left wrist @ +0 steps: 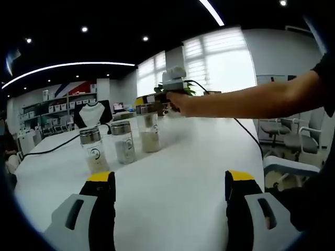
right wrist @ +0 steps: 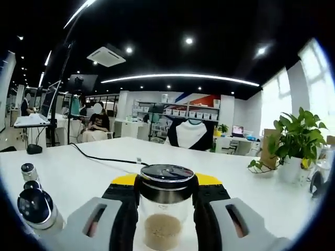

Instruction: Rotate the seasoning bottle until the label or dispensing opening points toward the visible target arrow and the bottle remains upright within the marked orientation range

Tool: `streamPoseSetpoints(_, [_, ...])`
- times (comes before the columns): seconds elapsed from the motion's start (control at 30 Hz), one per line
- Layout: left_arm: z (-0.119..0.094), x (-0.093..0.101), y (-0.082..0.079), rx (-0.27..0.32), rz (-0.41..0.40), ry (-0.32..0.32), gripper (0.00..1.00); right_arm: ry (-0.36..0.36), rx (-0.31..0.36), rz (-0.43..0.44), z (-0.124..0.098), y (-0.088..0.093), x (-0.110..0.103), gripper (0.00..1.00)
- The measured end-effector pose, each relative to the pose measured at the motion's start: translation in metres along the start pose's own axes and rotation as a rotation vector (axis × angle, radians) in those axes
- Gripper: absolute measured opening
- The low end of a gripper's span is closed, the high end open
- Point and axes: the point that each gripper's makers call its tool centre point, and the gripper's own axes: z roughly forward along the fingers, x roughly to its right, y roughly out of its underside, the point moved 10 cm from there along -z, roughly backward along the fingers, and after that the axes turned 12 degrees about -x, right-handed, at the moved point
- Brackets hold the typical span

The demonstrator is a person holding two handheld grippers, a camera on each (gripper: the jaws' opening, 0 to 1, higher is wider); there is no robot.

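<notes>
Three glass seasoning bottles with metal lids stand in a row on the white table (left wrist: 199, 157). The nearest bottle (left wrist: 93, 150) and the middle bottle (left wrist: 123, 141) stand free. The far bottle (left wrist: 149, 128) holds pale granules and is upright. My right gripper (left wrist: 158, 100), held by a hand, is shut on it just under the lid. In the right gripper view that bottle (right wrist: 165, 219) sits between the yellow-tipped jaws of the right gripper (right wrist: 166, 184). My left gripper (left wrist: 170, 180) hovers open over the near table, apart from the row.
A black cable (right wrist: 102, 157) runs across the table. A potted plant (right wrist: 296, 138) stands at the right, and the two free bottles (right wrist: 34, 206) at the left of the right gripper view. Office chairs (left wrist: 285, 138) stand beside the table. A person (right wrist: 97, 123) sits far behind.
</notes>
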Motion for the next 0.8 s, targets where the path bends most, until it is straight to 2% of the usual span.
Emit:
streamPoseSetpoints(0.2, [0.001, 0.003, 0.002, -0.011, 0.01, 0.012, 0.9, -0.04, 0.001, 0.023, -0.026, 0.011, 0.004, 0.37])
streamPoseSetpoints(0.37, [0.001, 0.006, -0.002, 0.042, -0.02, 0.039, 0.84, -0.075, 0.002, 0.026, -0.051, 0.019, 0.004, 0.37])
streamPoseSetpoints(0.47, [0.001, 0.006, -0.002, 0.041, -0.005, 0.034, 0.84, -0.092, 0.011, 0.009, -0.065, 0.021, -0.001, 0.37])
streamPoseSetpoints(0.6, [0.002, 0.006, 0.0, 0.032, 0.0, 0.034, 0.82, -0.115, 0.035, 0.038, -0.082, 0.019, -0.006, 0.37])
streamPoseSetpoints(0.7, [0.001, 0.006, -0.002, 0.051, 0.006, 0.024, 0.77, -0.131, 0.067, 0.045, -0.095, 0.014, -0.01, 0.37])
streamPoseSetpoints(0.77, [0.001, 0.006, -0.001, 0.035, -0.01, 0.021, 0.75, -0.139, 0.075, 0.034, -0.101, 0.013, -0.014, 0.37])
streamPoseSetpoints(0.8, [0.002, 0.005, 0.0, 0.007, -0.011, 0.018, 0.74, -0.143, 0.077, 0.024, -0.106, 0.012, -0.017, 0.37])
